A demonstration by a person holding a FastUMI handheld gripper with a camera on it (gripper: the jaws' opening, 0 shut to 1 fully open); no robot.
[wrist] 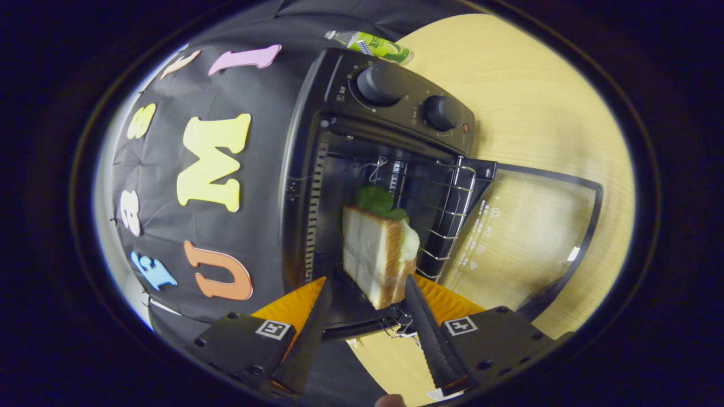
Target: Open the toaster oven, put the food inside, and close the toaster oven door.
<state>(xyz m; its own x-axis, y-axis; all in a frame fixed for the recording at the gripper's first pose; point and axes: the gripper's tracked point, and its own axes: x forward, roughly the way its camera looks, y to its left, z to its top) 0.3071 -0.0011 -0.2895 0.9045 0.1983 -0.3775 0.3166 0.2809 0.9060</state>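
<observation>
A: The toaster oven (390,169) is sitting with its glass door (526,237) swung fully open onto the wooden table (537,96), and the sandwich (378,254) is hanging right at the mouth of the cavity.

B: And the gripper (366,294)? Its fingers are standing apart, with the sandwich just ahead of them. The finger at four o'clock of the sandwich is looking like it is touching the crust; the one at eight o'clock is showing a gap. I cannot tell whether the bread is resting on the wire rack (447,209) or riding on that one finger.

A: So that is the worry. If it is only leaning, it is risking a tumble off the front lip onto the door.

B: Agreed. It is also sitting tilted, with lettuce (376,200) poking out toward twelve o'clock, so the filling is liable to slide free if it gets nudged.

A: And the rack wires at two o'clock of the bread are lying close; a corner is likely to snag there.

B: The door is another hazard: swinging it shut while the sandwich is overhanging would be crushing the crust.

A: The two knobs (380,85) up at twelve o'clock are sitting well clear, as is the bottle (376,45) beyond the oven.
</observation>
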